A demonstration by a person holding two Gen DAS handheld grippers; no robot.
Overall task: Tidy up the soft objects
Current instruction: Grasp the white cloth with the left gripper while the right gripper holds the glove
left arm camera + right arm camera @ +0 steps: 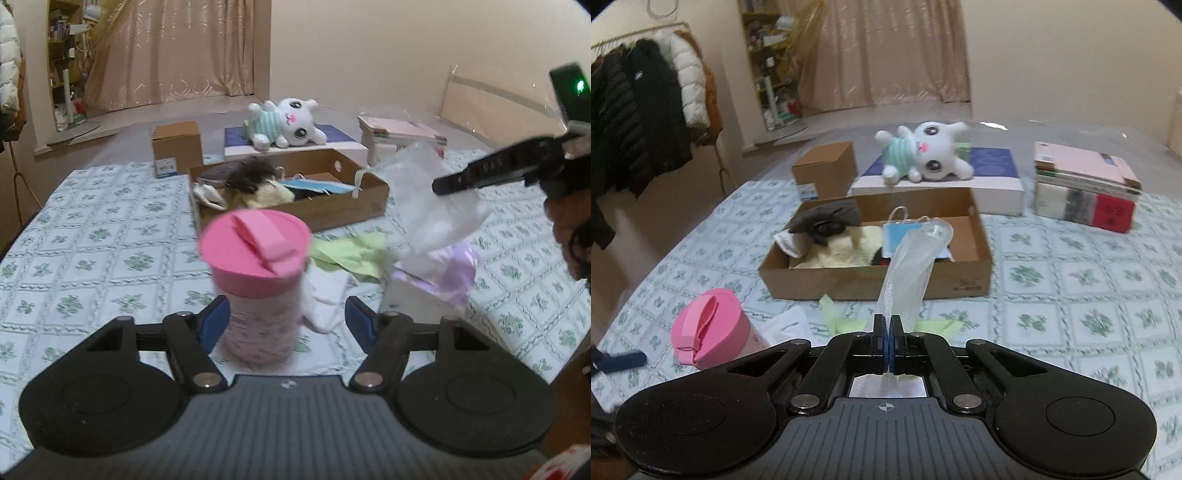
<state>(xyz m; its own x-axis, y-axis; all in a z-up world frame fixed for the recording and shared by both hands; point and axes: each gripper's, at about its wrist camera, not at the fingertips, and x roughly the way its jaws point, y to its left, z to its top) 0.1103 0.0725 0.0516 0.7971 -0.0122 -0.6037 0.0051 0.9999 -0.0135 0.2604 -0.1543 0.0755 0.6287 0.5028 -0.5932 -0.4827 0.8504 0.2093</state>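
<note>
Task partly done. The cardboard box (875,273) on the patterned surface (1071,295) already holds a grey cloth (827,216), a cream cloth (834,251) and a blue mask (899,236). The right claw (886,332) is clenched on a sheer white tissue (908,266), lifted in front of the box. The left claw (284,317) stands released around the pink-lidded canister (258,280), not clamping it. A green cloth (351,251) and white cloth (325,295) remain outside.
</note>
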